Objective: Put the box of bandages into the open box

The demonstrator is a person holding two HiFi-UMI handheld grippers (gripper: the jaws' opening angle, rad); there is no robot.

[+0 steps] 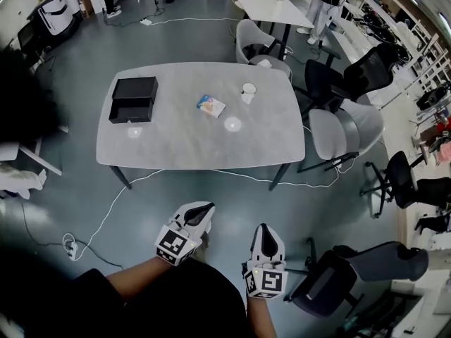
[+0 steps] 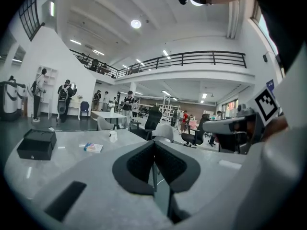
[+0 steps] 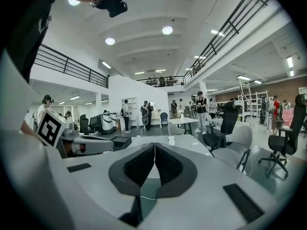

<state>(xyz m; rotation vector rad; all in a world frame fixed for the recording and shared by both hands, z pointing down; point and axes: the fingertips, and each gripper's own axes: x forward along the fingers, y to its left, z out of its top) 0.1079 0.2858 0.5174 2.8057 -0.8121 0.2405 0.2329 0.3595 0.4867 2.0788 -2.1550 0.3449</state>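
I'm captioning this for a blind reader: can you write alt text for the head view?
From above, a grey table holds an open black box, a small bandage box and a white cup. Nearer the camera, the left gripper and right gripper are shut and empty.

The person holds the left gripper [image 1: 202,212] and the right gripper [image 1: 266,232] side by side, low in front of the body, both pointing forward and apart from each other. The bare left forearm [image 1: 134,277] runs in from the lower left, and the right forearm [image 1: 259,319] comes up from the bottom edge. Each gripper carries a marker cube [image 1: 175,245] at its rear, facing up. In the left gripper view its dark pads [image 2: 139,164] meet along a thin seam with nothing between them. In the right gripper view that gripper's pads [image 3: 139,164] likewise press together, empty.
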